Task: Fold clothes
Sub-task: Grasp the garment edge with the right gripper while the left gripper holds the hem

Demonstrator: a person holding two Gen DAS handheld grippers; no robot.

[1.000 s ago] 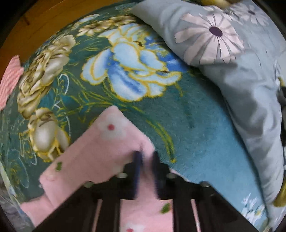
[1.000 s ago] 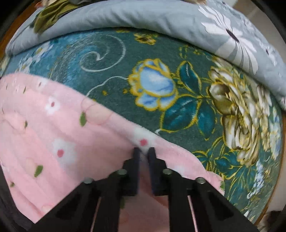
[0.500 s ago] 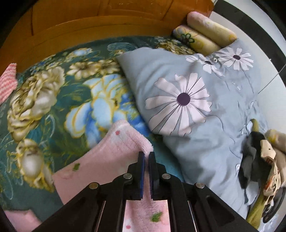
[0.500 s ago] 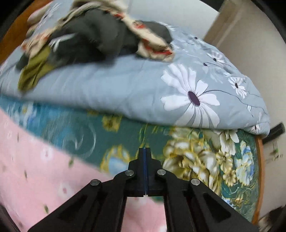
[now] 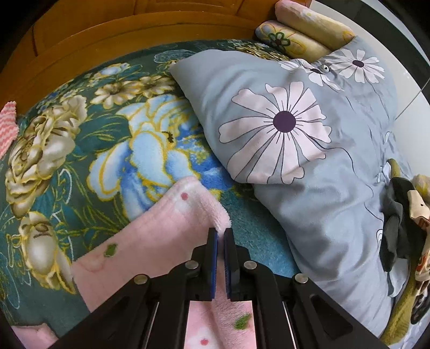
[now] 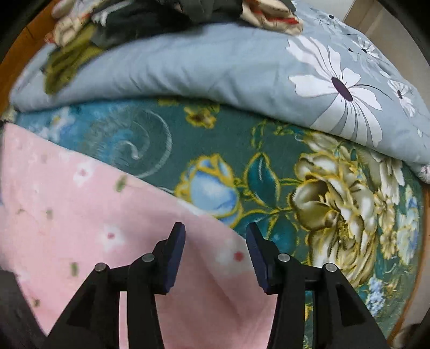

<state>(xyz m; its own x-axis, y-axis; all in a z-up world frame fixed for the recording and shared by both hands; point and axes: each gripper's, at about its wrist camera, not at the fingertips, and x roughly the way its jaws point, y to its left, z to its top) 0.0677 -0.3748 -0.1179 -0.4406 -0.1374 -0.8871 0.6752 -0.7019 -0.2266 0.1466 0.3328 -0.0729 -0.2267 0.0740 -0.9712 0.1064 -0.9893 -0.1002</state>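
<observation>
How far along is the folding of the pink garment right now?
Early. Done: the pink garment lies spread on the green blanket. In hand: the left tongs pinch one fluffy edge, lifted; the right tongs hang open above the fabric. Left: making the actual folds, plus the clothes pile on the grey duvet.

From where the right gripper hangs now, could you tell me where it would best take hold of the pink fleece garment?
Probably at the pink fleece garment's free edge just ahead, where it meets the green floral blanket. The right gripper is open over that hem; coming straight down would let one finger slip under the edge. The left gripper already pinches another corner.
</observation>
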